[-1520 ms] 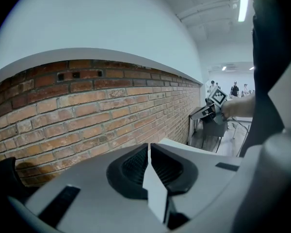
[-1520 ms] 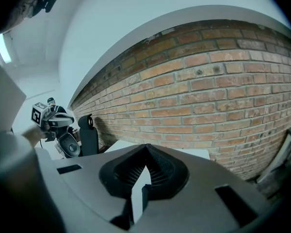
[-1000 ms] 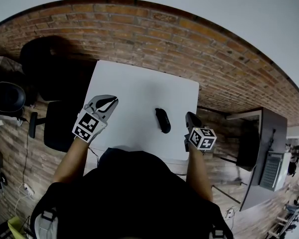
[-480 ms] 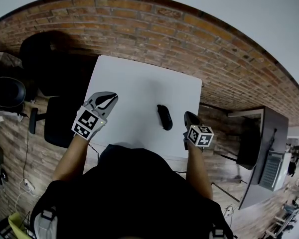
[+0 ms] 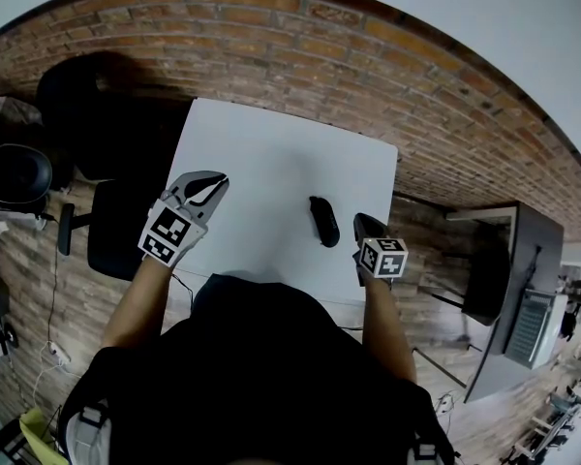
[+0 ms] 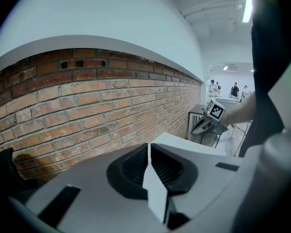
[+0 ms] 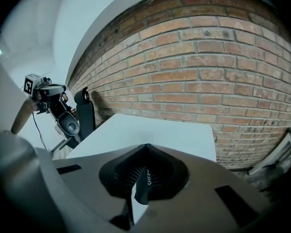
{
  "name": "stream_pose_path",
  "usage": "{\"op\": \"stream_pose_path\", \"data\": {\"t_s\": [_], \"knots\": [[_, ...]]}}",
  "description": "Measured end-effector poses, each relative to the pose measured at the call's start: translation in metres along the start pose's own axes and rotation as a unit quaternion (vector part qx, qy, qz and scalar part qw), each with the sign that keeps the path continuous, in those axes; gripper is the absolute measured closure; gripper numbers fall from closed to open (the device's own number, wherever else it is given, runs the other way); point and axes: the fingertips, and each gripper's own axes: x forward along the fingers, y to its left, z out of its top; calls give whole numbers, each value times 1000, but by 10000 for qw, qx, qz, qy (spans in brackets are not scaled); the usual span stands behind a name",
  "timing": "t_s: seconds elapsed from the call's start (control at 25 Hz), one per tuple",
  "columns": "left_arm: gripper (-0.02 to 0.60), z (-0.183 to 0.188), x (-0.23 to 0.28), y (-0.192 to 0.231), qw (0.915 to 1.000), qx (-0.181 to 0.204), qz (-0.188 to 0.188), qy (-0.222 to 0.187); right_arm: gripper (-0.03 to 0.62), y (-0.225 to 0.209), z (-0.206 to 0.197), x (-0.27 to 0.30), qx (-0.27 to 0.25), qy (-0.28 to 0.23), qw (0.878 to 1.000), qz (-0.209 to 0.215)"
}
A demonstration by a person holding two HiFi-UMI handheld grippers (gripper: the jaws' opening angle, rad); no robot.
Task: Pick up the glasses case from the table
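The black glasses case (image 5: 322, 221) lies on the white table (image 5: 271, 158), right of its middle. My right gripper (image 5: 365, 223) hovers just right of the case, near the table's right edge, shut and apart from it. In the right gripper view the shut jaws (image 7: 145, 145) meet at a point, and the case (image 7: 143, 183) shows through the gap under them. My left gripper (image 5: 216, 180) hangs over the table's left edge, shut and holding nothing; its jaws (image 6: 149, 145) meet in the left gripper view.
A brick wall (image 5: 300, 56) runs behind the table. Black chairs (image 5: 116, 231) stand left of it, another (image 5: 19, 177) farther left. A dark desk with a monitor (image 5: 523, 289) stands at the right. The person's torso fills the near edge.
My right gripper has come down and drawn closer to the case. The left gripper and the case keep their places.
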Motion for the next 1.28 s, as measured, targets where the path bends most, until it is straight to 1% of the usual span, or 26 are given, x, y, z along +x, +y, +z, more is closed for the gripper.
{"op": "stream_pose_path", "data": {"t_s": [0.32,0.68,0.84,1.28], "knots": [[557,-3,-1,8,10000,-41,79,14,579,9,-12,12,-196,270,9994,119],[557,-13,3,8,9999,-79,56,125,579,4,-34,32,-161,591,9979,212],[557,-18,2,12,9998,-99,79,181,579,8,-38,39,-270,670,9970,287],[557,-30,1,18,9993,-188,113,311,557,11,-59,56,-233,954,9945,365]]}}
